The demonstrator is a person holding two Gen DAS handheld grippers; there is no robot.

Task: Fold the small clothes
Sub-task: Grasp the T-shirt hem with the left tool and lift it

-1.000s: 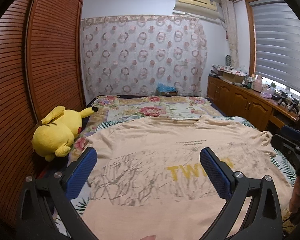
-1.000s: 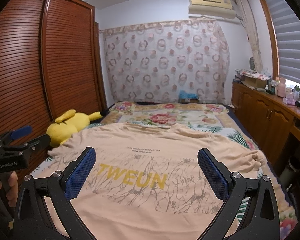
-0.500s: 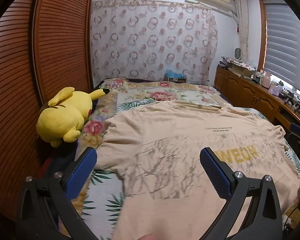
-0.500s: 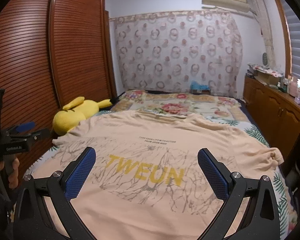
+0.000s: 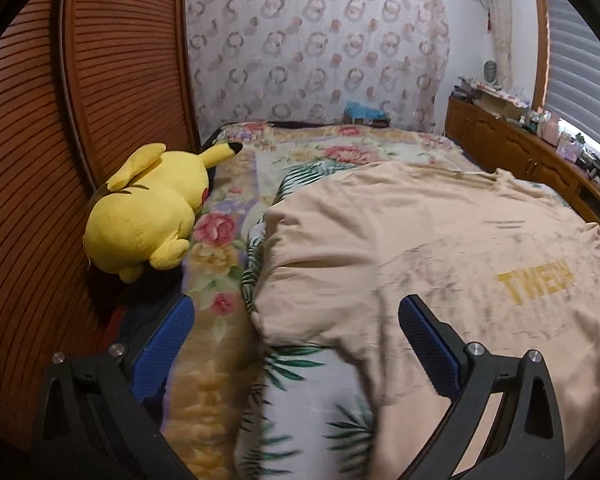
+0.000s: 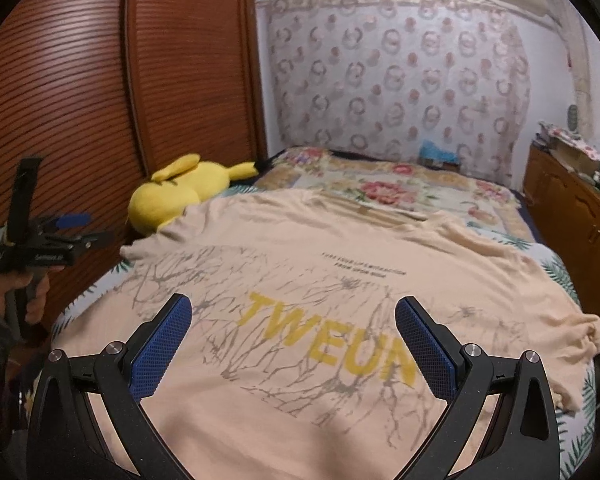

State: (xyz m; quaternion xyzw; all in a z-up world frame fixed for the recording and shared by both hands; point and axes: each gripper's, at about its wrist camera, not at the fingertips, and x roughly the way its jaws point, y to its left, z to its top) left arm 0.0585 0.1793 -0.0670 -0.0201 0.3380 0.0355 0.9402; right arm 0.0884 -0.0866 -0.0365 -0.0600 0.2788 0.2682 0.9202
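Observation:
A beige T-shirt with yellow letters and a grey branch print lies spread flat, front up, on the bed. In the left wrist view the T-shirt fills the right half, its left sleeve bunched near the bed's left side. My left gripper hovers over that sleeve with wide jaws that are starting to close; the sleeve lies under the gap, untouched by the pads. My right gripper stands open above the shirt's printed chest, holding nothing. The left gripper also shows at the left of the right wrist view, in a hand.
A yellow plush toy lies at the bed's left edge against the slatted wooden wardrobe. The floral bedspread shows beyond the shirt. A wooden cabinet with clutter runs along the right. A patterned curtain hangs behind.
The left gripper swung left and down, from over the shirt's middle to over its left sleeve and the bedspread. The right gripper tilted down and moved closer to the printed chest.

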